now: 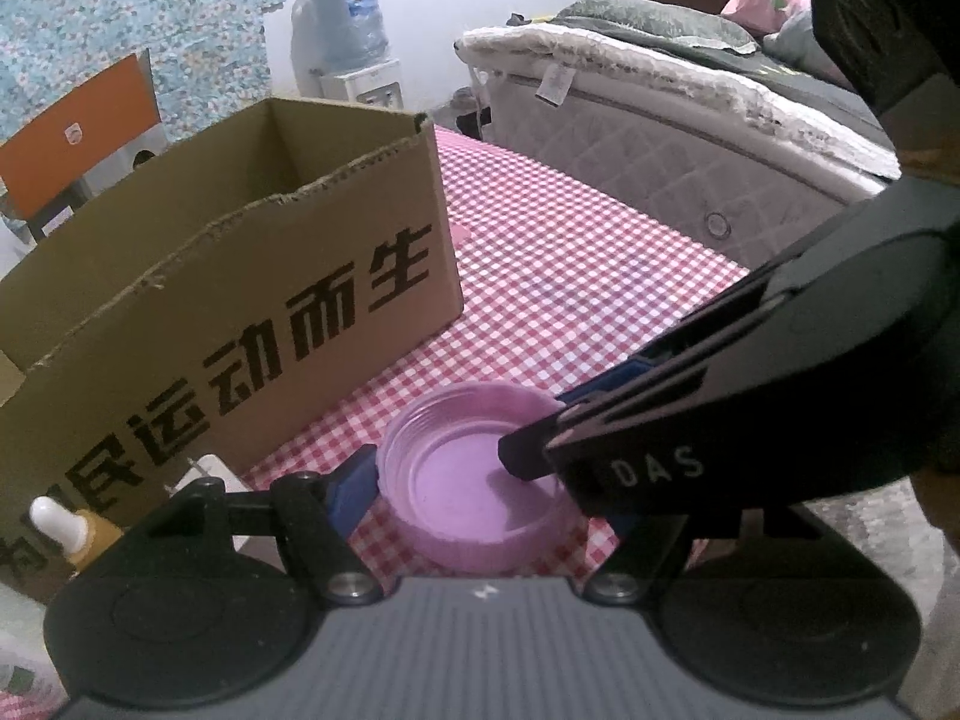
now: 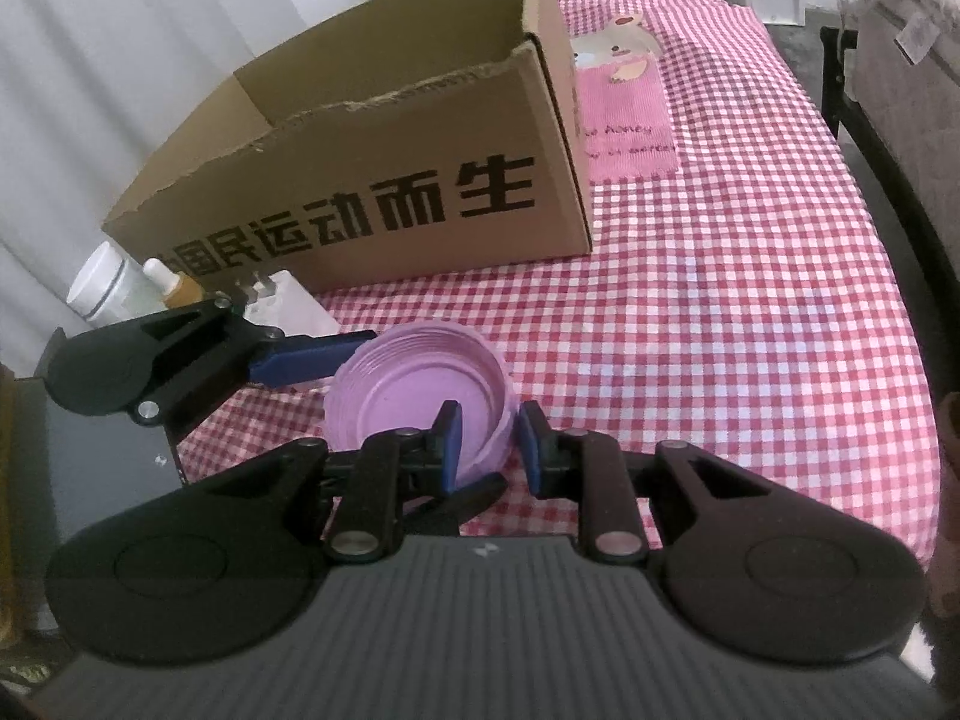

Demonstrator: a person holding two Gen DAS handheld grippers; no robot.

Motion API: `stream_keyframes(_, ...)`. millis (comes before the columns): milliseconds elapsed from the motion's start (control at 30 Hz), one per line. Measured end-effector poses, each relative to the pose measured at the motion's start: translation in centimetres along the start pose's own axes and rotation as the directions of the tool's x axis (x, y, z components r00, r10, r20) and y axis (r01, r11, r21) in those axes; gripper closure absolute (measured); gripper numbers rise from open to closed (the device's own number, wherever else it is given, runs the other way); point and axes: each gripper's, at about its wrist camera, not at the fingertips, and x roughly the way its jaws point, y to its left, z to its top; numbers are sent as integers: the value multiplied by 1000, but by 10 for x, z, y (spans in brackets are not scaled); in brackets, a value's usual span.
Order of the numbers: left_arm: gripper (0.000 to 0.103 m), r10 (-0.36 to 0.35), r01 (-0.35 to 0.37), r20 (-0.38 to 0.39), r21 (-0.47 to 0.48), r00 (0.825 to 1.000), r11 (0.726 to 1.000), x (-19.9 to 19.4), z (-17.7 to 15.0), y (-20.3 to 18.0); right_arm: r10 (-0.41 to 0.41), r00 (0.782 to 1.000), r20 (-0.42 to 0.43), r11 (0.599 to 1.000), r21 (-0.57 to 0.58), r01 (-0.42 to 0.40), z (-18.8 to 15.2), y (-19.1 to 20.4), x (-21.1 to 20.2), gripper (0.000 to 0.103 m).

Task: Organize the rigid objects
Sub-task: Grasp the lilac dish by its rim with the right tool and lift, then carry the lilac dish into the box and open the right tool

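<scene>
A pink plastic lid (image 1: 480, 483) (image 2: 420, 399) lies upside down on the red checked tablecloth (image 2: 720, 330), just in front of an open cardboard box (image 1: 240, 252) (image 2: 390, 138). My left gripper (image 1: 474, 468) spans the lid, its blue fingers (image 1: 351, 483) against the lid's outer sides, so it is shut on the lid. My right gripper (image 2: 489, 450) straddles the lid's near rim, one blue finger (image 2: 449, 444) inside and one outside, with a gap still showing. It also shows in the left wrist view (image 1: 750, 372), reaching in from the right.
A white charger plug (image 2: 288, 306), a dropper bottle (image 2: 171, 288) (image 1: 72, 531) and a white jar (image 2: 102, 288) stand left of the lid by the box. A pink cloth patch (image 2: 624, 120) lies beyond the box. A bed (image 1: 690, 108) stands past the table.
</scene>
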Motion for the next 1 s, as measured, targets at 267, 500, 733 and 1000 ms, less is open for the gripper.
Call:
stream_keyframes(267,28,17,-16,40,-12,999,1000,-28,3,4,5,999,38,1000,-22,-4,4,16,-24,82)
stream_keyframes(500,28,45,-42,96,-36,994,998,-60,6,14,5,996,85,997,-75,1,13,43,-48,82)
stream_keyframes(733,28,85,-75,168,-67,982,995,-93,8,29,3,992,127,988,-154,17,26,77,-69,82)
stream_keyframes(1000,28,142,-117,247,-113,959,987,-131,11,58,11,987,160,965,-260,31,54,126,-87,82)
